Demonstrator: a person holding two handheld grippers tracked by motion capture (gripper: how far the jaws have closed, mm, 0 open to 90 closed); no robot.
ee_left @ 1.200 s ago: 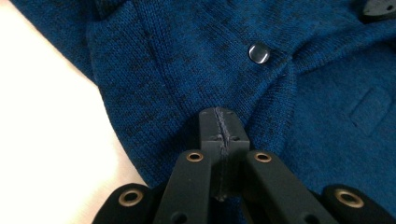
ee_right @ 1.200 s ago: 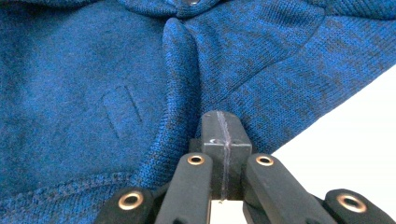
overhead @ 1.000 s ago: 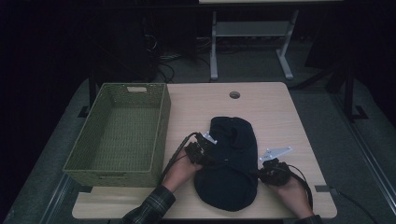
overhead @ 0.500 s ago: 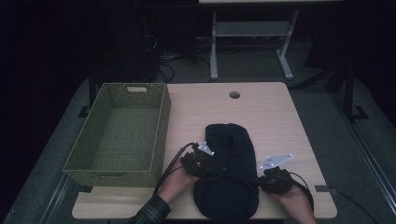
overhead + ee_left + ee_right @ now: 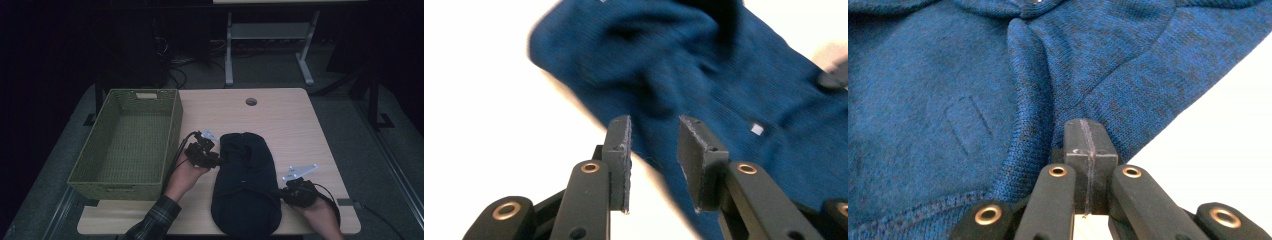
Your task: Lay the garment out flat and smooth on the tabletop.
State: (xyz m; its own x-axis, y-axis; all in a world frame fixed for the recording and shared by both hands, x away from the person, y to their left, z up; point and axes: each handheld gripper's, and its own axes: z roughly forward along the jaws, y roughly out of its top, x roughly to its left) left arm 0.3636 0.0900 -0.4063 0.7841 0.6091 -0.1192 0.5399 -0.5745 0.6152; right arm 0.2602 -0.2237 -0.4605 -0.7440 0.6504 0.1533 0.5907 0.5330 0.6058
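Claw on the right [image 5: 1086, 145]: its jaws are pressed together, and whether a fold of the blue knit sweater [image 5: 973, 100] is pinched between them I cannot tell, since the cloth bunches right at the tips. The left claw [image 5: 654, 150] stands narrowly parted with nothing between its jaws, poised just over the sweater's left edge. In the high view the left claw [image 5: 202, 152] sits at the garment's far-left side and the right claw [image 5: 298, 191] at its near-right side.

The sweater [image 5: 245, 185] lies folded into a long bundle near the middle of the counter [image 5: 295, 125], close to the near edge, with the green woven basket [image 5: 125, 142] standing empty to its left. Judging from that, the folding looks mostly done, or at least well advanced, while moving the garment into the basket is not yet begun; the left claw would need to take hold first.

Hard to make out: the sweater reads as nearly black from above, so its folds and sleeves are lost. Its near end hangs at the counter's edge and part of the lower bundle is cut off. A small pale tag [image 5: 757, 129] shows on the cloth, too blurred to read.
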